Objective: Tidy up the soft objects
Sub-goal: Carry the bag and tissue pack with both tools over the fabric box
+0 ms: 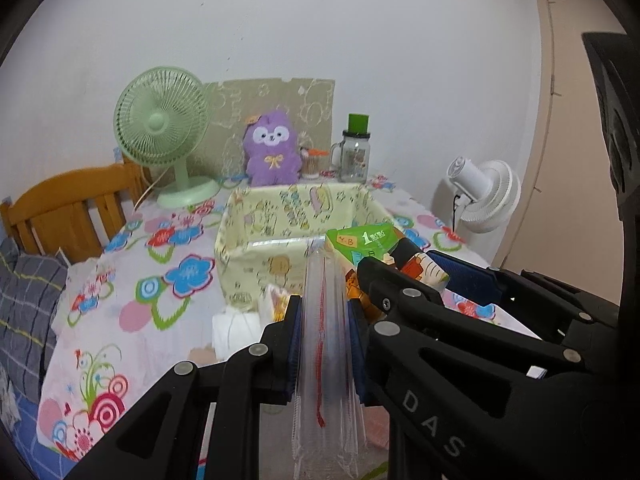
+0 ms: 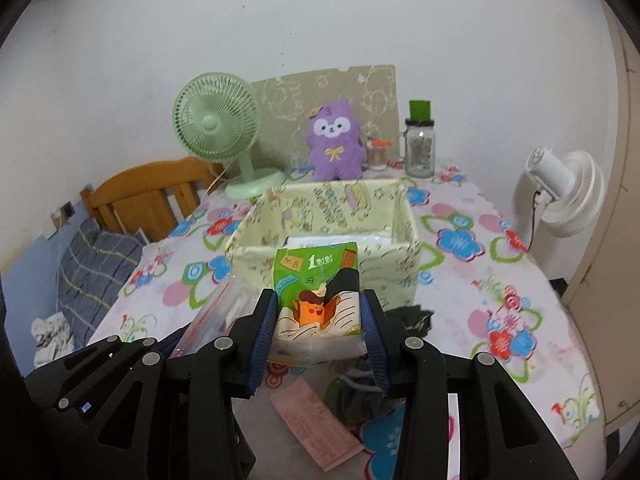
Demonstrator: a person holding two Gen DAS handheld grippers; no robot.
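While apparently near-empty, fabric bin (image 2: 320, 216) holds something white (image 2: 340, 239).

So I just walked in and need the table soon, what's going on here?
A person is tidying soft things with two handheld grippers. The left gripper is shut on a stack of clear zip bags; the right gripper is shut on a green tissue pack. Both are held above the flowered tablecloth, just in front of the pale yellow fabric box. Neither item is in the box yet.
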